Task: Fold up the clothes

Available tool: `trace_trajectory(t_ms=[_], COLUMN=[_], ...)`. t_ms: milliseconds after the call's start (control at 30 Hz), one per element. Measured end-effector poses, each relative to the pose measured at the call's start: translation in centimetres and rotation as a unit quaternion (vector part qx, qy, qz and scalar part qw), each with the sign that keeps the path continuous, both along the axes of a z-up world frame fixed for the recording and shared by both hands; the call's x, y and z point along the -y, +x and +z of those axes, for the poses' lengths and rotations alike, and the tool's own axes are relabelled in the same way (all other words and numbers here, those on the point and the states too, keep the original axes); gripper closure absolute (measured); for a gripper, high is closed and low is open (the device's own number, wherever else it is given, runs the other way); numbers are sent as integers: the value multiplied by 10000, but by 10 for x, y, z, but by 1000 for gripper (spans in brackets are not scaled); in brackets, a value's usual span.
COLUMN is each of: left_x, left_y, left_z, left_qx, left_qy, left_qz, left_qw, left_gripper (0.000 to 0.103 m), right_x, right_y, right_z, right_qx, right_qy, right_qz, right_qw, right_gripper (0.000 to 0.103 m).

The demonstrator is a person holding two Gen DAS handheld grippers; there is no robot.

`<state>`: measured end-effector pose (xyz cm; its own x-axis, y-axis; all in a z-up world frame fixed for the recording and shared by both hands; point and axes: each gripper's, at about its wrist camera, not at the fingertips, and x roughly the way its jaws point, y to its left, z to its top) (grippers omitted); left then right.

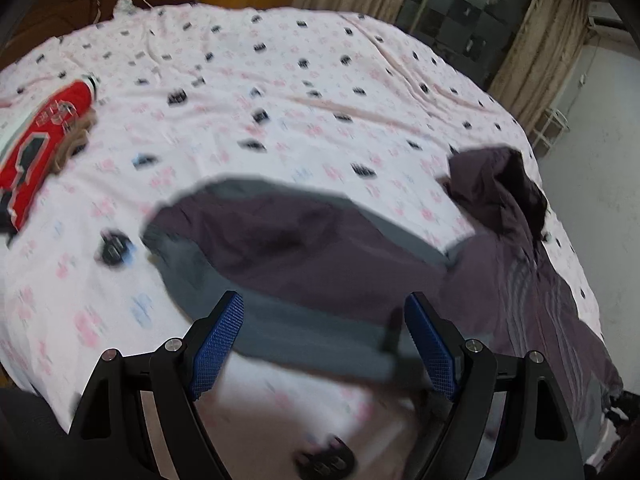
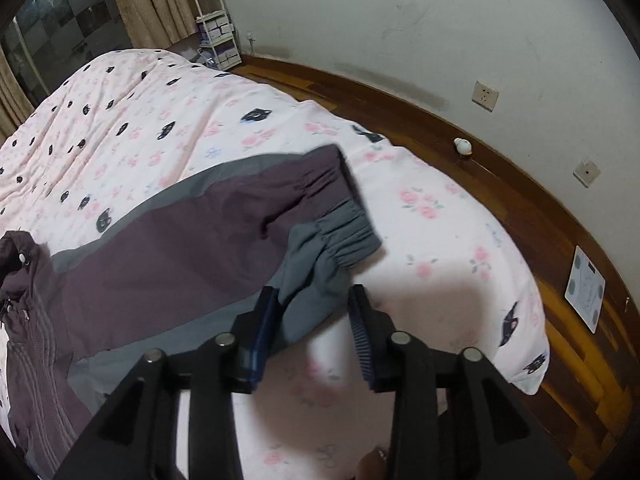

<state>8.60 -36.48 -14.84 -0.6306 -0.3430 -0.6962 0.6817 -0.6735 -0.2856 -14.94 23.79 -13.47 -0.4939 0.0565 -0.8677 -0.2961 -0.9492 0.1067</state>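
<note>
A purple and grey jacket (image 1: 520, 280) lies on the pink patterned bed cover (image 1: 280, 80). One sleeve (image 1: 280, 248) stretches out to the left in the left wrist view, blurred. My left gripper (image 1: 324, 298) stands open just above that sleeve's grey edge, its blue pads (image 1: 218, 344) wide apart. In the right wrist view the other sleeve (image 2: 180, 248) runs from the jacket body (image 2: 32, 320) to its gathered cuff (image 2: 340, 236). My right gripper (image 2: 313, 291) is open, with grey sleeve cloth between the fingers near the cuff and the pads not pressing on it.
A red jersey (image 1: 40, 140) lies at the far left of the bed. Past the bed's right edge are a wooden floor (image 2: 520, 208), a white scale (image 2: 586, 288) and a white shelf (image 2: 208, 12). Curtains (image 1: 536, 60) and a dark window stand behind.
</note>
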Motion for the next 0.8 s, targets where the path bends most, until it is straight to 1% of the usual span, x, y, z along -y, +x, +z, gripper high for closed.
trace_trajectory(t_ms=[33,67,100,133,200,267,367,400,433,533,600,633,667,700,733,767,800], left_x=[8,17,26,34,49,60,76,81,86,100,107,110,115,120,123,125,127], left_y=[2,3,4,3,-2,-3,6,9,11,17,20,20,21,21,20,17,14], left_z=[4,8,11,15,21,26,29,29,28,19,13,10,6,2,-2,-6,-9], left_qx=[-55,-117,-180,-151,60,176,153,190,203,203,214,179,115,50,20,19,-13], left_qy=[-16,-8,0,-44,-219,-391,-430,-442,-385,-10,209,362,556,751,920,1066,1190], left_qz=[47,66,85,63,-48,-87,-177,-187,-258,-679,-923,-1060,-1224,-1386,-1517,-1622,-1752], left_qw=[10000,9999,9998,9999,9997,9990,9988,9987,9987,9975,9953,9935,9909,9875,9841,9810,9773], left_gripper=[24,24,24,24,24,24,24,23,23,23,23,23,23,23,23,23,23], right_x=[-2,-2,-2,-1,-1,6,17,22,28,61,89,106,123,140,158,178,201], right_y=[0,2,4,5,9,12,19,21,23,26,28,29,30,31,31,32,33], right_z=[1,7,12,18,29,44,68,75,82,97,105,108,112,115,118,122,126], right_qx=[4,-72,-147,-223,-375,-616,-995,-1107,-1234,-1443,-1526,-1542,-1553,-1520,-1462,-1368,-1226], right_qy=[35,194,352,511,828,1260,1774,1875,1957,2105,1899,1684,1464,1197,864,440,-13], right_qz=[-31,-42,-53,-65,-86,-12,75,130,237,978,1730,2190,2645,3098,3594,4158,4789], right_qw=[10000,9998,9993,9984,9958,9901,9791,9759,9726,9619,9543,9486,9405,9309,9176,8980,8693], right_gripper=[56,49,45,44,44,44,41,41,41,37,36,36,36,36,36,36,36])
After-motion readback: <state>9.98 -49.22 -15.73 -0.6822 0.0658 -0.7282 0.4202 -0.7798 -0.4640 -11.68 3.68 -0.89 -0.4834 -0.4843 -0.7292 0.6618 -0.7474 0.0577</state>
